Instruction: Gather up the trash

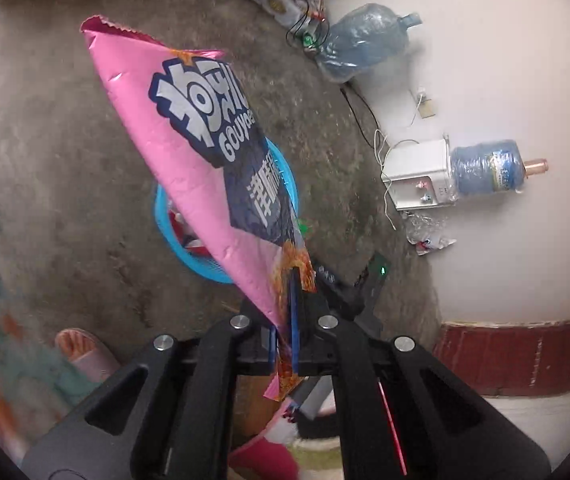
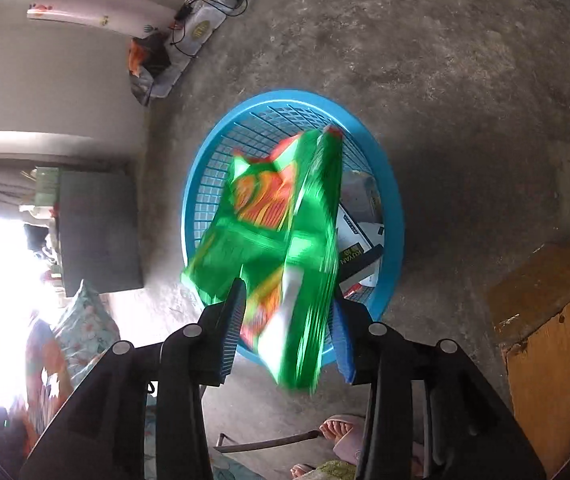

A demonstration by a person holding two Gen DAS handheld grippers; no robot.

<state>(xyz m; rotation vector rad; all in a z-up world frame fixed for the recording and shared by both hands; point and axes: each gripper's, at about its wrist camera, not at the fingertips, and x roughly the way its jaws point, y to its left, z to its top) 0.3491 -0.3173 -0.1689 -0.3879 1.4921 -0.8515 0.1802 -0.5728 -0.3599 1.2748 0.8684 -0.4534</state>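
Pink wrapper [image 1: 189, 168] pinched in left hand-held gripper [image 1: 284, 320]; green wrapper [image 2: 281, 248] between spread right hand-held gripper [image 2: 289, 328].

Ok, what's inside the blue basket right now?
In the blue basket, the right wrist view shows a dark printed box and some white packaging. The green bag at the open right claw covers the rest.

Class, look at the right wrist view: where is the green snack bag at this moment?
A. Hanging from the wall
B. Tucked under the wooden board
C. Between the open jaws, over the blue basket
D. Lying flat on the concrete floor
C: the green snack bag, motion-blurred, sits between the right gripper and its spread jaws, directly above the blue basket.
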